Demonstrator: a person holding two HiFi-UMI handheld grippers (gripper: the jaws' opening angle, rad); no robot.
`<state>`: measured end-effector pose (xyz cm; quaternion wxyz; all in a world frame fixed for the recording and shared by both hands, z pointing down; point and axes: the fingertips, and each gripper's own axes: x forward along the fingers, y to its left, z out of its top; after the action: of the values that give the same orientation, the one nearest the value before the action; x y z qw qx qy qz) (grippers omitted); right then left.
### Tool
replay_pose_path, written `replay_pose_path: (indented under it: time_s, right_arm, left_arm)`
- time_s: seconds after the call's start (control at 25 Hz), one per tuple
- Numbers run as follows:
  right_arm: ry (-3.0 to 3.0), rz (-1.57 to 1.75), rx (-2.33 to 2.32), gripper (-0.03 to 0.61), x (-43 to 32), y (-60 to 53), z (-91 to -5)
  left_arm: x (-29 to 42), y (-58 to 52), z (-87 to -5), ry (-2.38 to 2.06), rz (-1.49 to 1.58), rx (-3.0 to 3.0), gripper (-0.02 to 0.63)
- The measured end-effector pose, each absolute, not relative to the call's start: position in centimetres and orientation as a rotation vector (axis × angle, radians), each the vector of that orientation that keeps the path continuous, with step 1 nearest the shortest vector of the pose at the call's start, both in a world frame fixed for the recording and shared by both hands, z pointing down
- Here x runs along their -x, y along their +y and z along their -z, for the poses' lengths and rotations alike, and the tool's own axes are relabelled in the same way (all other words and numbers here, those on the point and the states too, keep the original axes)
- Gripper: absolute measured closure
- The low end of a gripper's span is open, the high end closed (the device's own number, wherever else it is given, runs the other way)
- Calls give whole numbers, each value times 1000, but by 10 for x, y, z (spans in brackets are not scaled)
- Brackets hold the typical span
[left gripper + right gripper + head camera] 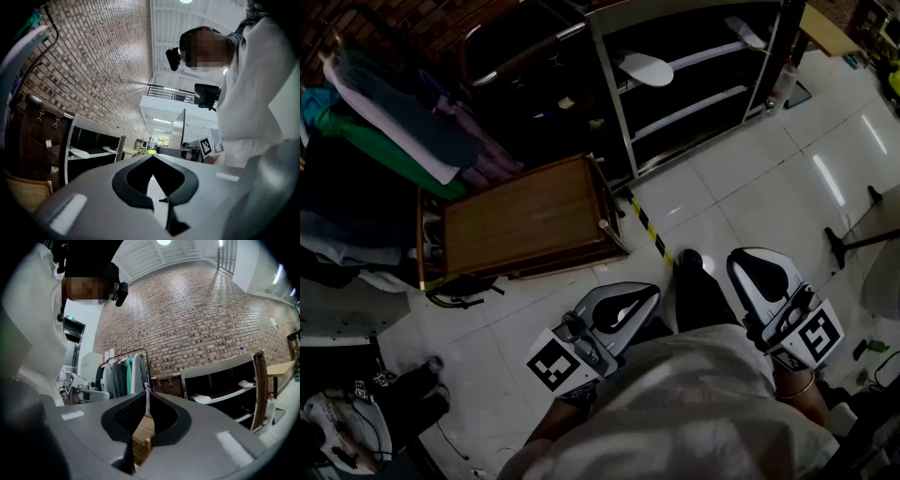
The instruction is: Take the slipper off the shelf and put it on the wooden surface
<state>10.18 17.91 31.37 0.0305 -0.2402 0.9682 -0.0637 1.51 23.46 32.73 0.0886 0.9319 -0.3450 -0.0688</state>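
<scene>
Two white slippers lie on the dark metal shelf [698,112]: one [645,67] on the left of a board, the other [745,33] higher up at the right. The wooden surface [525,217] is a brown table top left of the shelf, with nothing on it. My left gripper [652,293] and right gripper [739,259] hang close to the person's body over the white floor tiles, far from shelf and table. Both have their jaws shut with nothing in them. The right gripper view shows the nearer slipper [202,399] past the shut tips [146,392].
A clothes rack [384,131] full of garments stands left of the wooden table. Yellow-black tape [649,230] runs across the floor between table and shelf. A dark stand [853,244] stands on the tiles at the right. The person's shoe [689,258] shows between the grippers.
</scene>
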Motion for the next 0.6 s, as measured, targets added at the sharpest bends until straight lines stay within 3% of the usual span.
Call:
replay_pose_path:
  time_s: [0.32, 0.6]
  right_arm:
    - [2989, 156, 695, 548, -114, 41, -305]
    - [3149, 187, 706, 523, -160, -79, -364]
  left_arm:
    - [-27, 118, -304, -1122, 224, -2798, 623]
    - [-56, 23, -291, -1185, 308, -2799, 623]
